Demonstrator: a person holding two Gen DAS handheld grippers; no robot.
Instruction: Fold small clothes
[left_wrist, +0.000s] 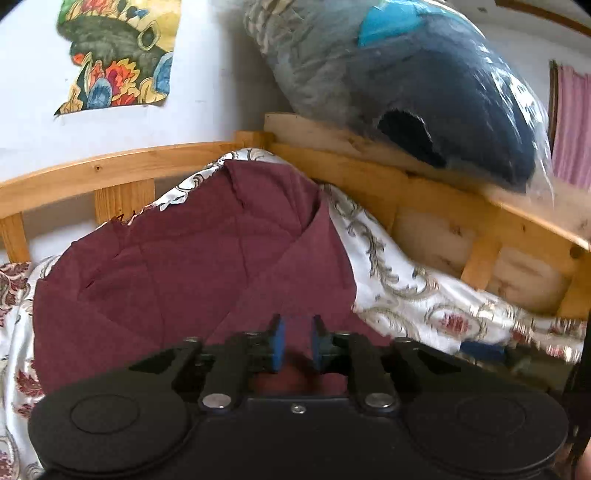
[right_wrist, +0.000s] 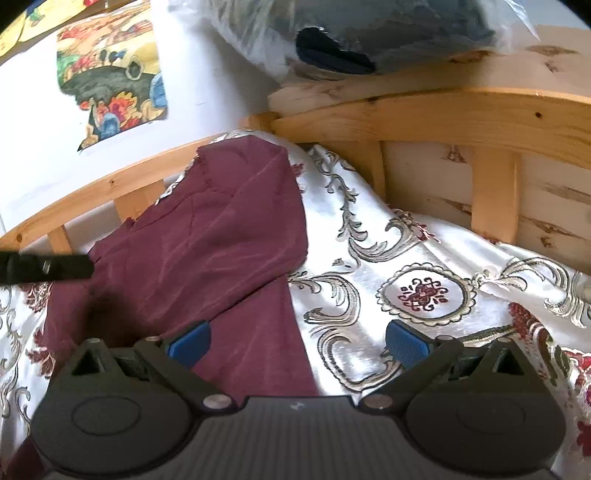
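Maroon garment (right_wrist: 207, 236) on patterned bedspread (right_wrist: 424, 295)

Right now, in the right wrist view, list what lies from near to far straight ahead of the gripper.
right gripper → maroon garment → patterned bedspread → wooden bed rail → plastic-wrapped bundle

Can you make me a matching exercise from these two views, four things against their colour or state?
Things:
1. garment
2. left claw
3. right claw
4. bedspread

States:
A. wide open
B. white with floral pattern
C. maroon
D. nearly closed, cloth between its pads

Pairs: 1-C, 2-D, 3-A, 4-B
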